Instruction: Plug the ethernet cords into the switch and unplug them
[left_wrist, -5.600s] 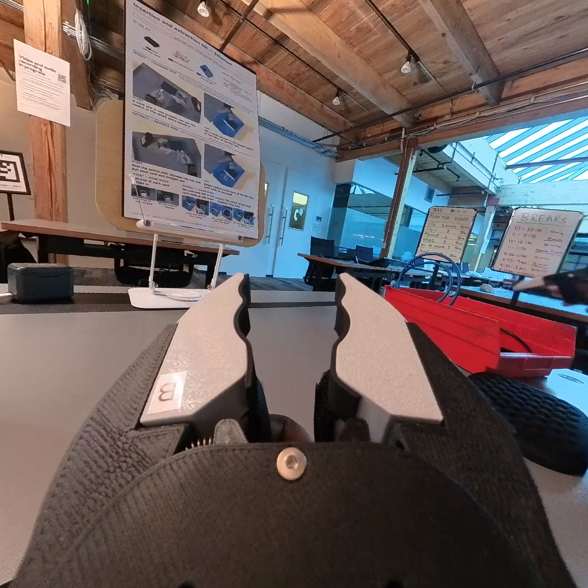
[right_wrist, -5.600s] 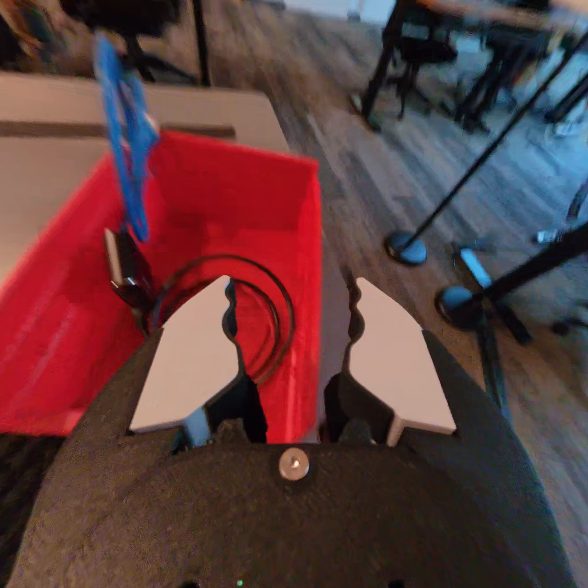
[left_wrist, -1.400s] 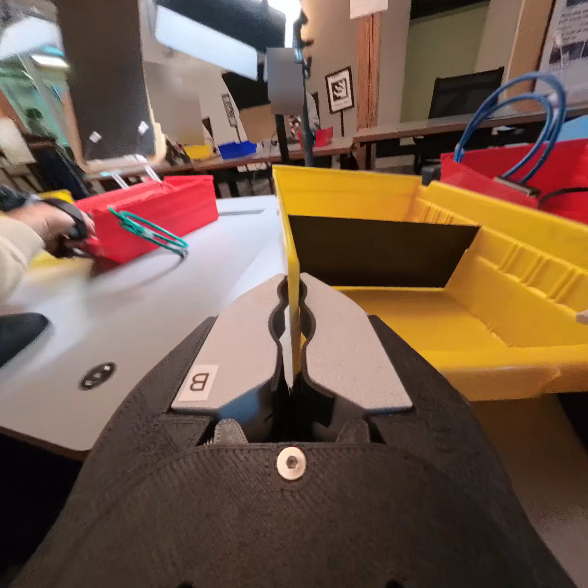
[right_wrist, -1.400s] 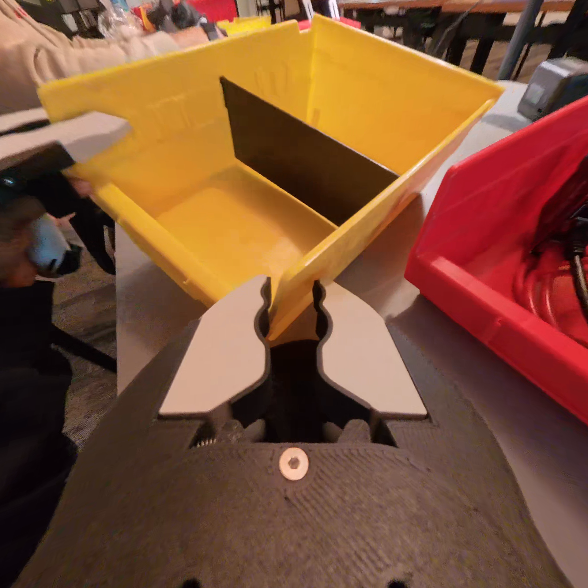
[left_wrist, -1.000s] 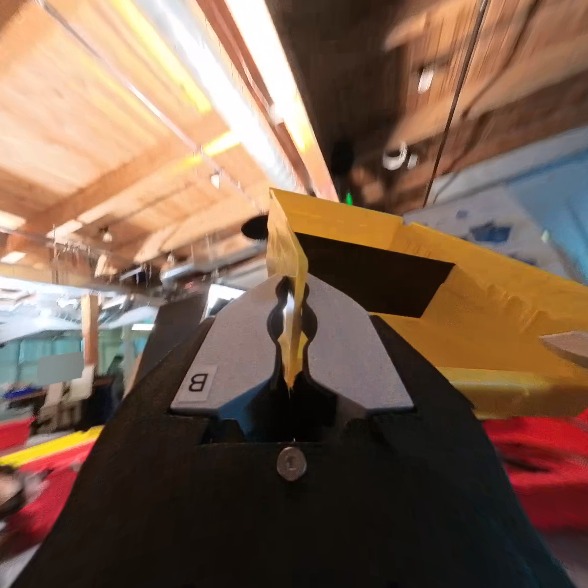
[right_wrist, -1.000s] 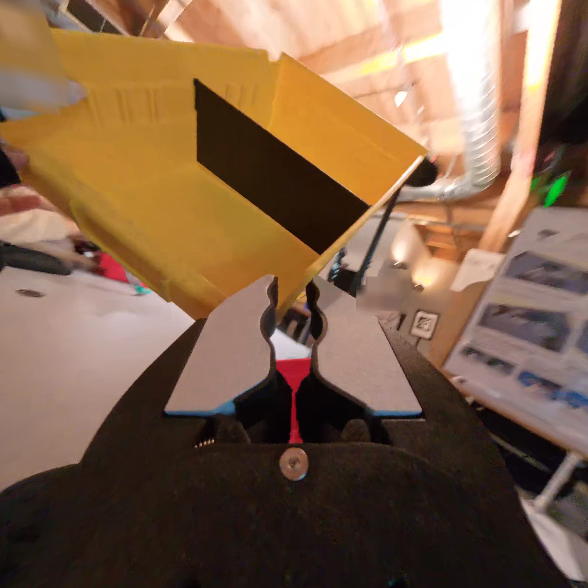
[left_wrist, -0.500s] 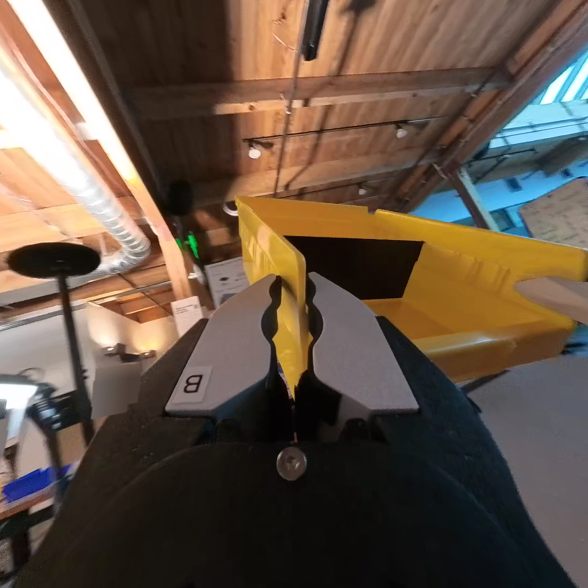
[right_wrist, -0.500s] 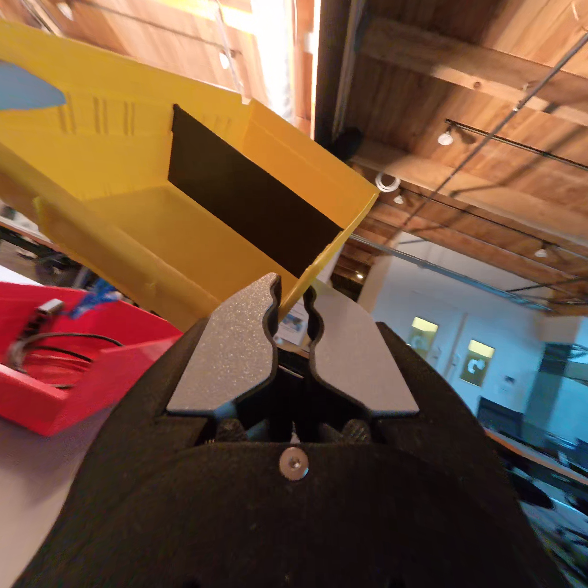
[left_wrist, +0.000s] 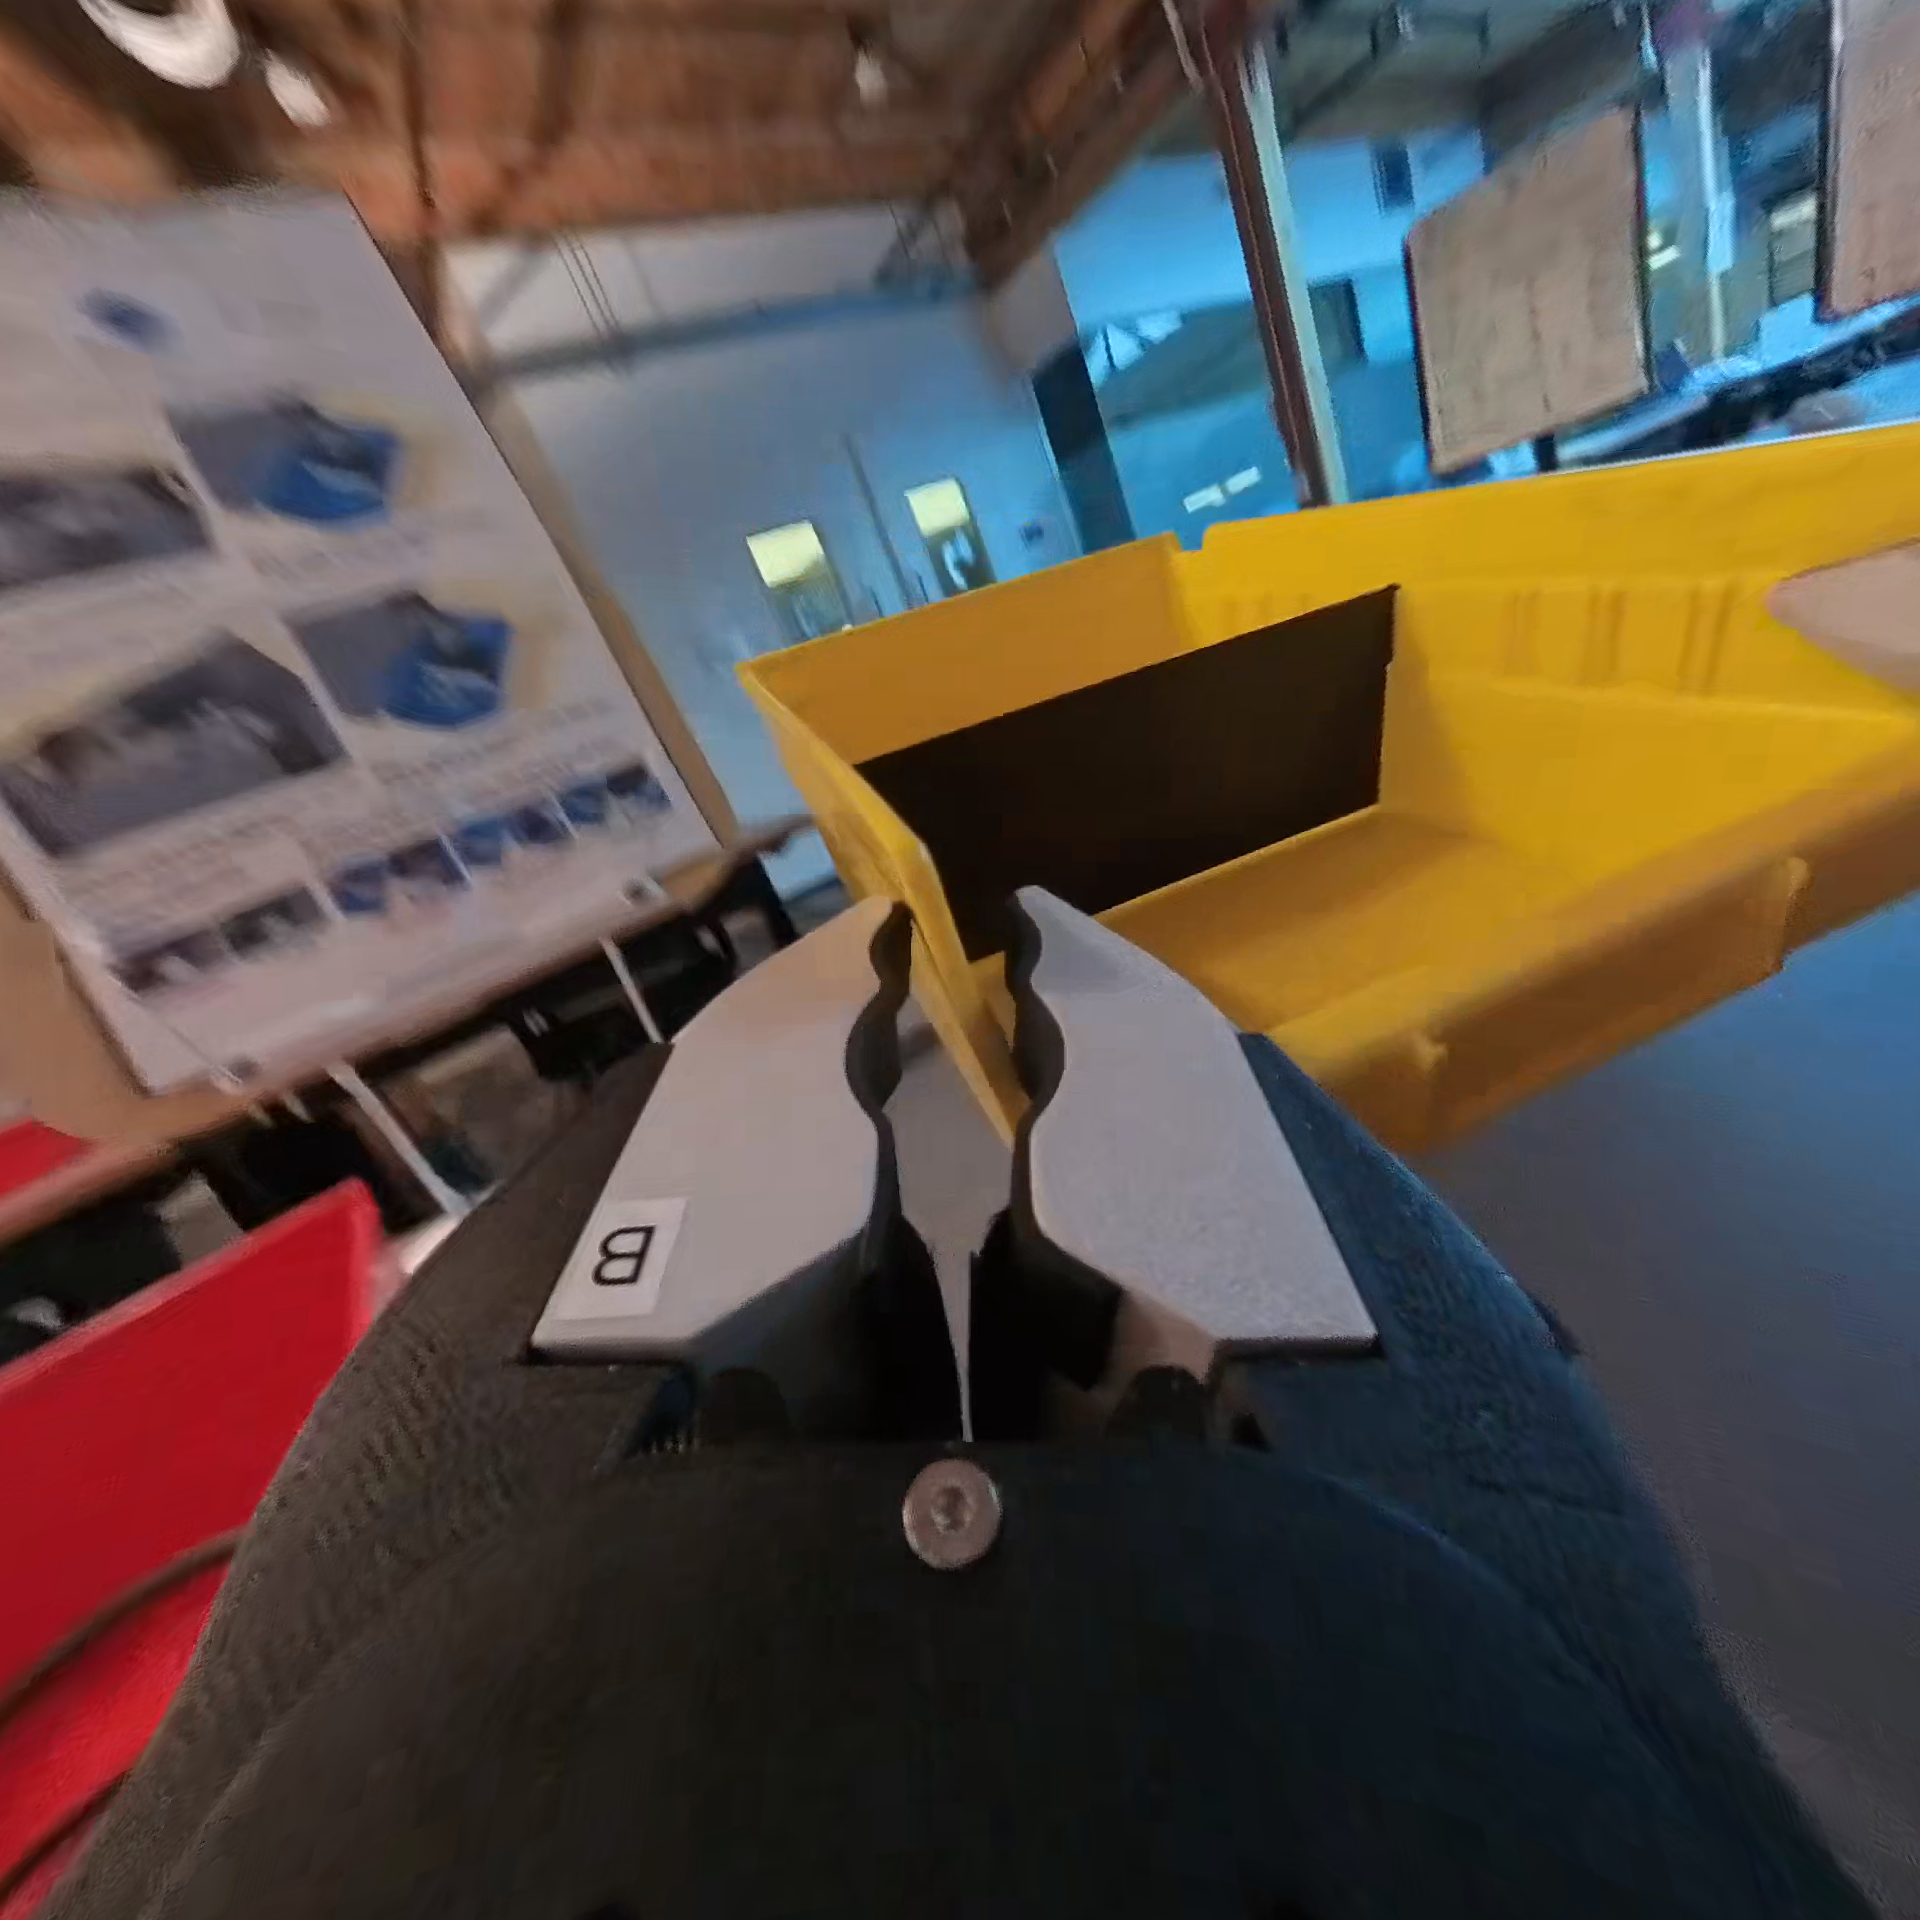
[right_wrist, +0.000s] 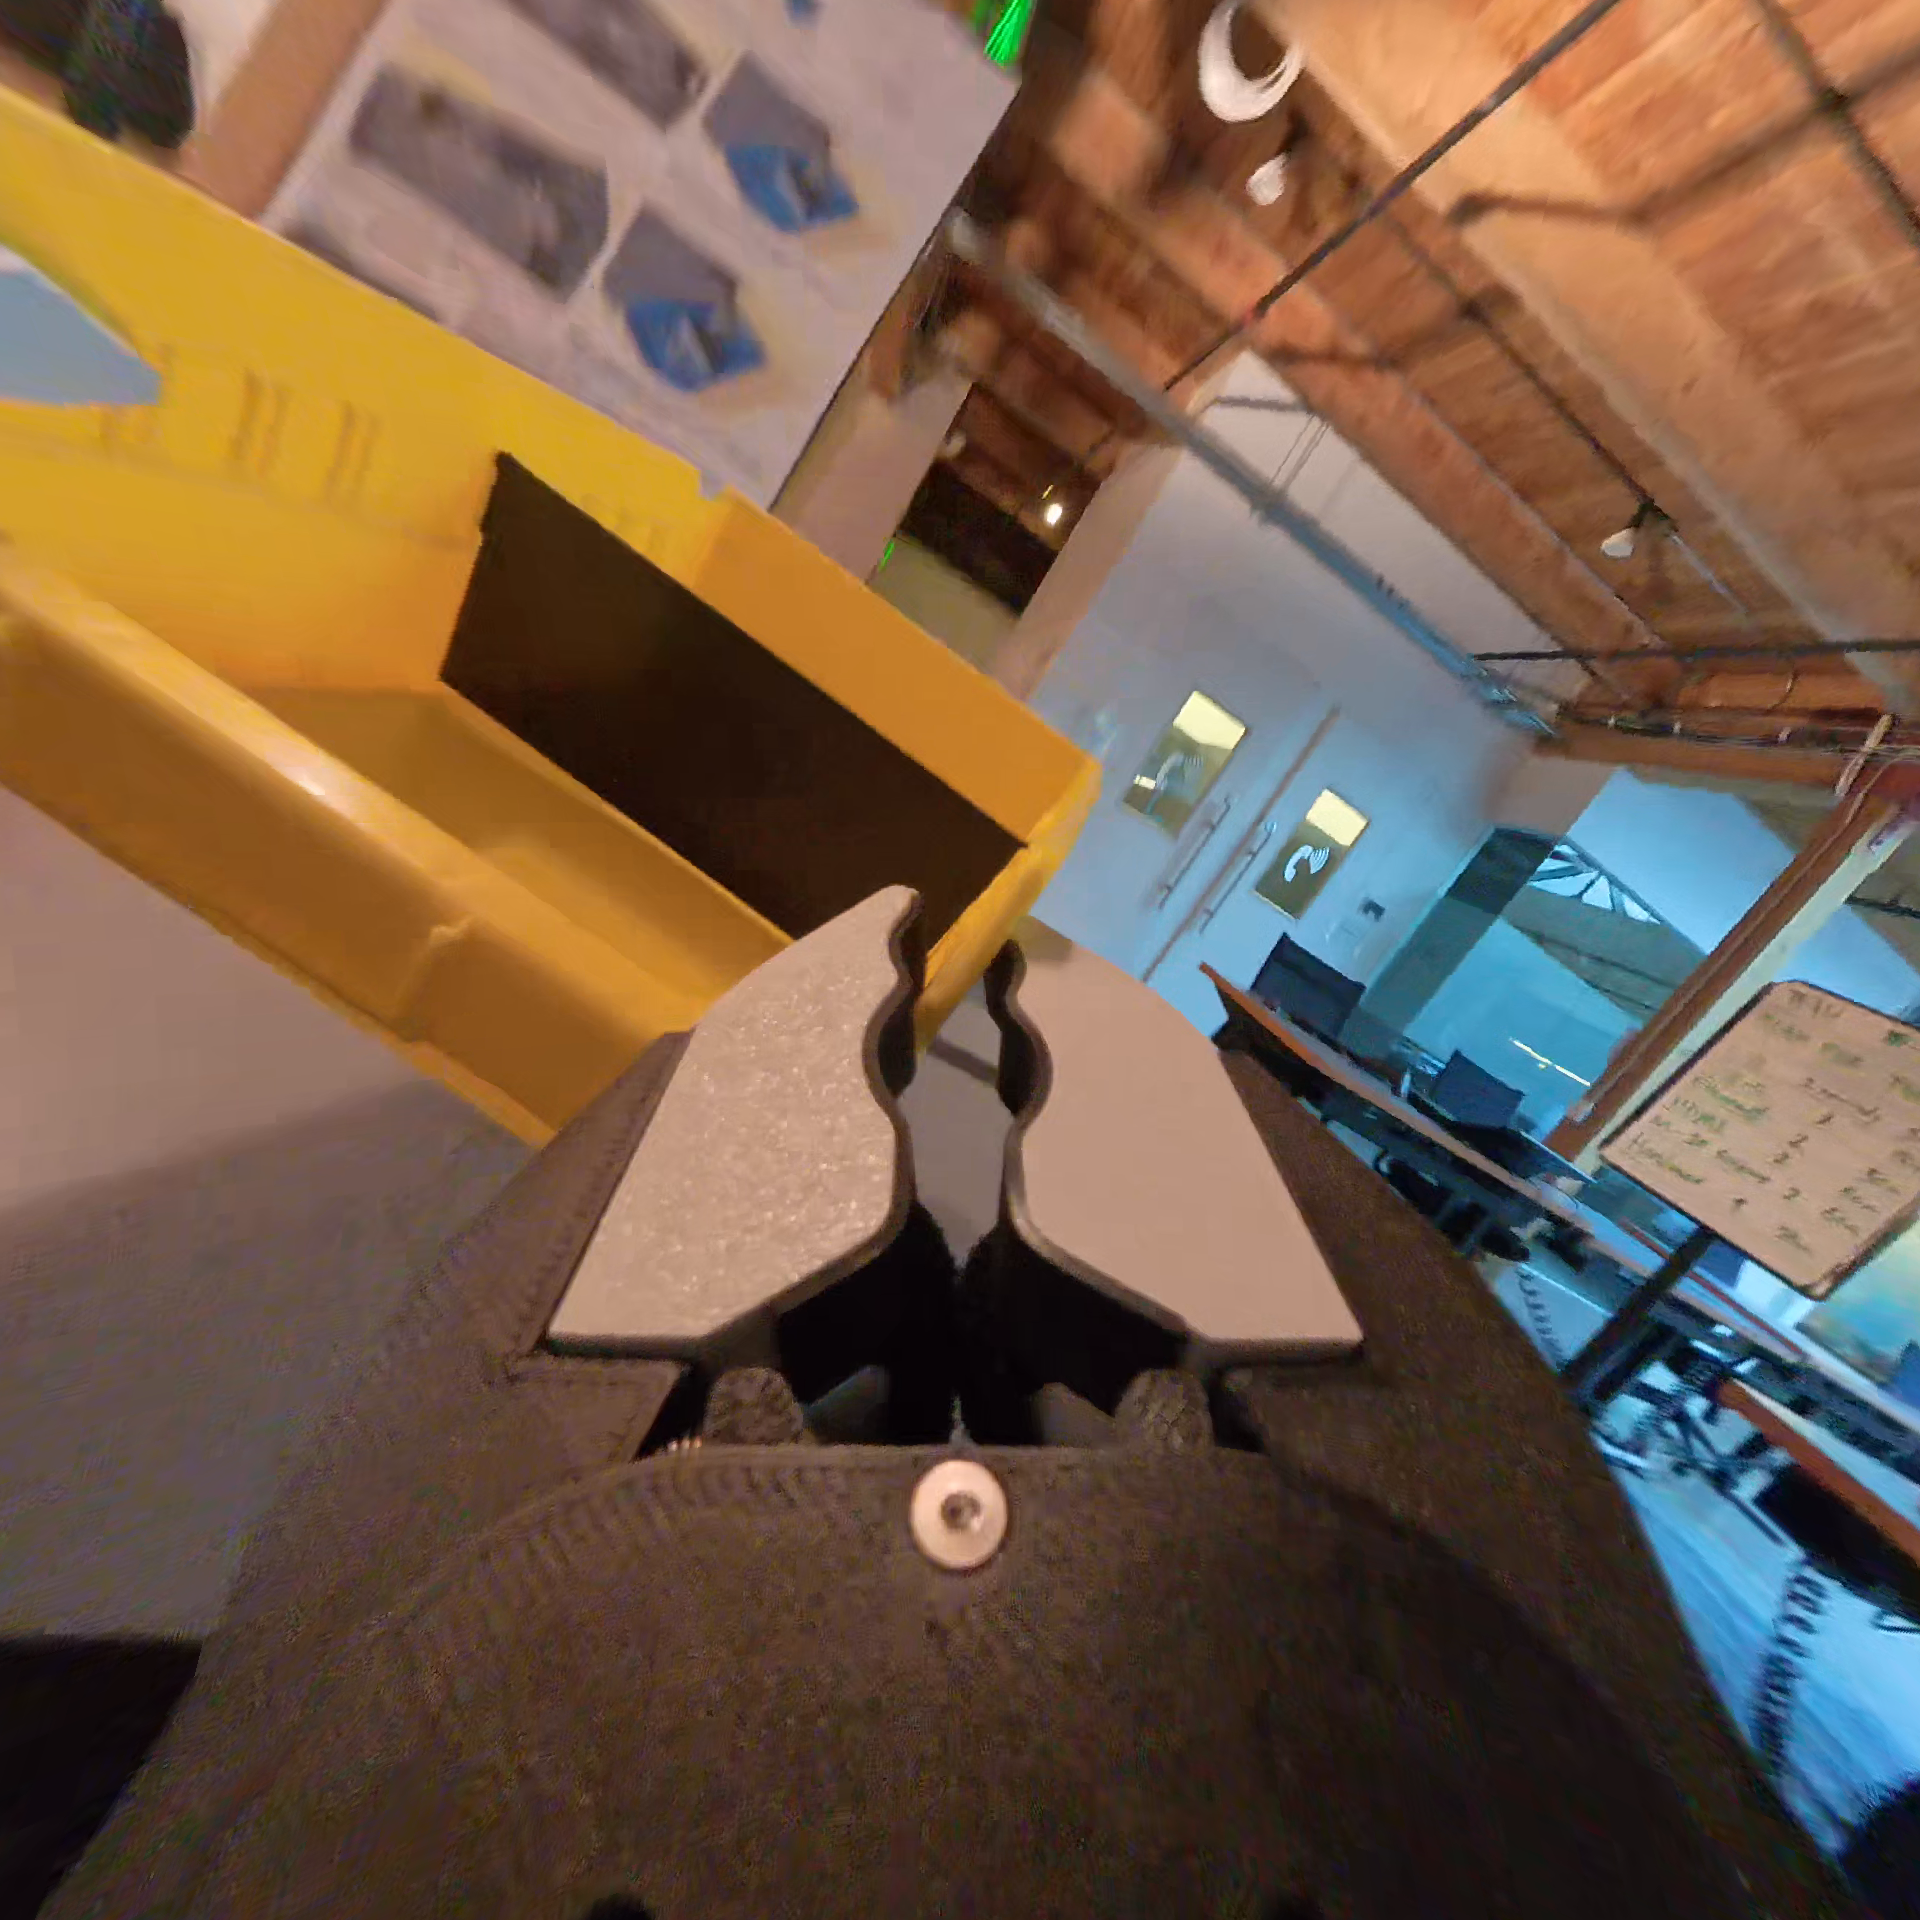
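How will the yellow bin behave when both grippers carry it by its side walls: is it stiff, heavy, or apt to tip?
The yellow bin looks like stiff moulded plastic. It appears empty apart from a black divider, so probably light. It already hangs tilted and could swing.

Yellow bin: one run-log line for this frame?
left tongs: shut on yellow bin wall | right tongs: shut on opposite wall | bin: tilted, empty, black divider | cords: none seen

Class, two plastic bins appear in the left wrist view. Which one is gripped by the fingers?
The yellow bin with the black divider: its side wall sits between the left gripper fingers. The red bin lies apart, lower left, untouched.
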